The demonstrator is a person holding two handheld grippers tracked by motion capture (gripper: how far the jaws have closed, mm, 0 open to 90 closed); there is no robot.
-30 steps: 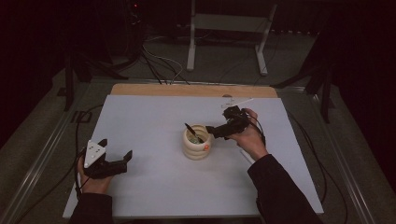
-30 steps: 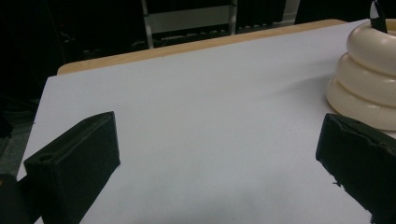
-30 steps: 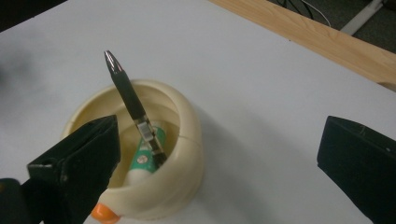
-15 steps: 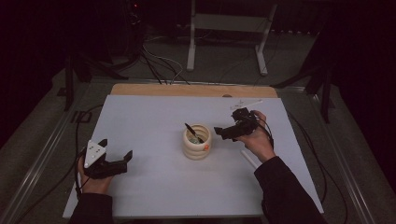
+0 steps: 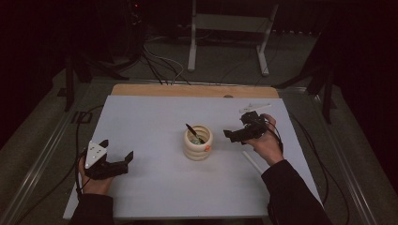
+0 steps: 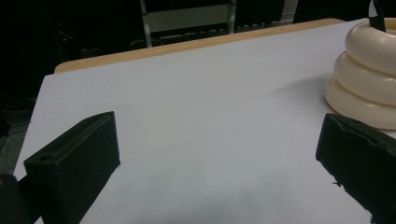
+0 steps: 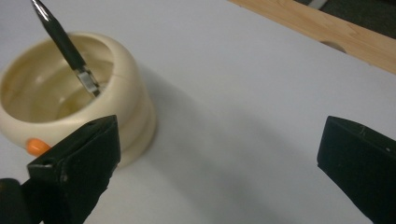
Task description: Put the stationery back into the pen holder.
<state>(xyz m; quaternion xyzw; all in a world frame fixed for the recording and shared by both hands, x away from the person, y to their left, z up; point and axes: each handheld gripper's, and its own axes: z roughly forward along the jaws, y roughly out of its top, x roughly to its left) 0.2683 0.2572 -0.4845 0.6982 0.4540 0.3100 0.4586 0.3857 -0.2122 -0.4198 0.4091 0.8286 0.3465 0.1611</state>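
Observation:
A cream ribbed holder [image 5: 197,144] stands at the middle of the white table, with a black pen [image 5: 193,132] leaning in it, tip up. My right gripper [image 5: 236,130] hovers just right of the holder, open and empty; its own view has the holder [image 7: 79,102] and pen [image 7: 63,39] at the left beyond its jaws [image 7: 219,158]. My left gripper [image 5: 117,150] rests open and empty near the front left of the table. In its view the holder [image 6: 366,74] sits at the far right past the spread jaws [image 6: 219,154].
A white stick [image 5: 254,162] lies on the table under the right hand, and another white piece [image 5: 255,107] lies behind it. A wooden strip [image 5: 187,90] edges the far side of the table. Cables trail off both sides; a metal stand [image 5: 225,28] is beyond.
My right gripper has drawn back to the right, away from the holder. The pen stays in the holder. The left gripper has not moved.

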